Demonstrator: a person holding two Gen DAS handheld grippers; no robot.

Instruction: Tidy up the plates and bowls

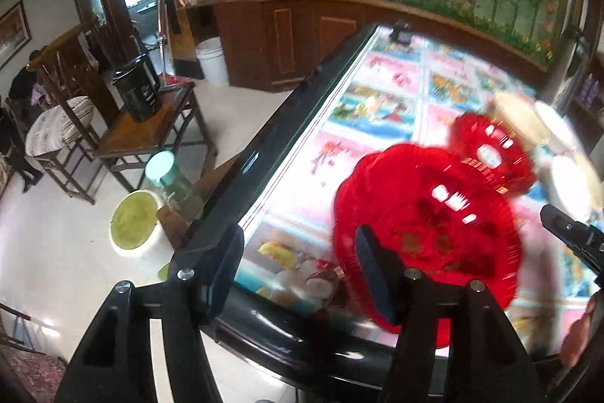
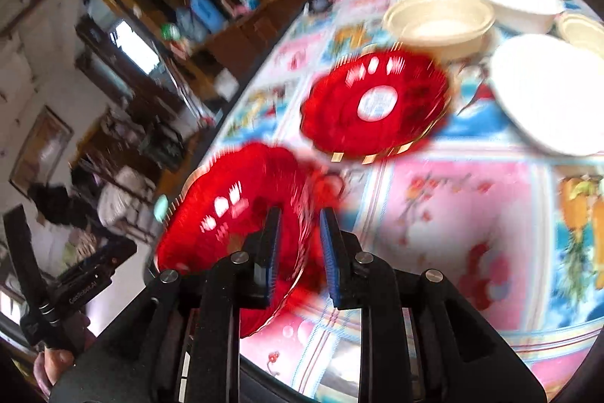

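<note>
A large red scalloped plate [image 1: 426,237] [image 2: 234,218] is tilted near the table's front edge. My right gripper [image 2: 298,240] has its fingers on either side of the plate's rim and is shut on it. A second red plate [image 1: 490,150] [image 2: 373,104] lies flat farther back. Behind it stand a beige bowl [image 2: 439,19] and white bowls [image 2: 547,93] [image 2: 517,2]. My left gripper [image 1: 298,252] is open and empty, over the table's black front edge, left of the held plate. Both views are motion-blurred.
The table [image 1: 381,85] has a colourful pictured cover under glass and a black rim. On the floor to the left are a white bucket [image 1: 137,231], a lidded jar [image 1: 166,172], a wooden side table [image 1: 151,131] with a black pot, and chairs.
</note>
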